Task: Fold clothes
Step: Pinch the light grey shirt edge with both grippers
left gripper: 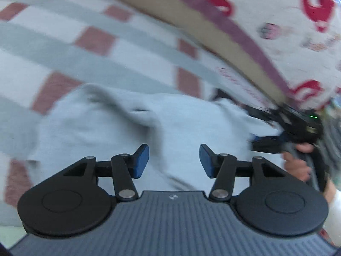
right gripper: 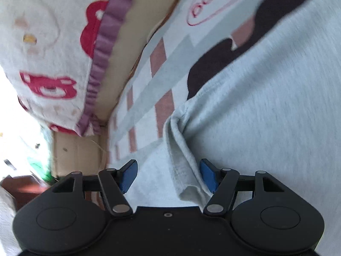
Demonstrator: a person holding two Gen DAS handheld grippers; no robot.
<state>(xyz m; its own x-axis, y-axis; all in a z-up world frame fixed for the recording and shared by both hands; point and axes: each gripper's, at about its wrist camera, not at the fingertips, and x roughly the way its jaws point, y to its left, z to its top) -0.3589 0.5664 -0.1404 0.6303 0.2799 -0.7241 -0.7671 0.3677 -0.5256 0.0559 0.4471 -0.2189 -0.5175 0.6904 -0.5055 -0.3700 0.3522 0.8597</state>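
Note:
A light grey garment (left gripper: 119, 123) lies on a checked bed sheet (left gripper: 64, 42). My left gripper (left gripper: 174, 162) is open and empty just above the garment's near part. The right gripper also shows in the left wrist view (left gripper: 264, 128) at the garment's right edge, held by a hand. In the right wrist view the garment (right gripper: 266, 111) fills the right side, with a black collar part (right gripper: 213, 68) at its far edge. My right gripper (right gripper: 168, 176) is open, with a folded grey edge (right gripper: 181, 160) lying between its blue pads, unclamped.
A white blanket with red prints and a purple frill (right gripper: 49, 42) lies along the bed's far side, also in the left wrist view (left gripper: 287, 10). A tan bed frame (right gripper: 74, 149) and a floor area with clutter (right gripper: 32, 166) show at left.

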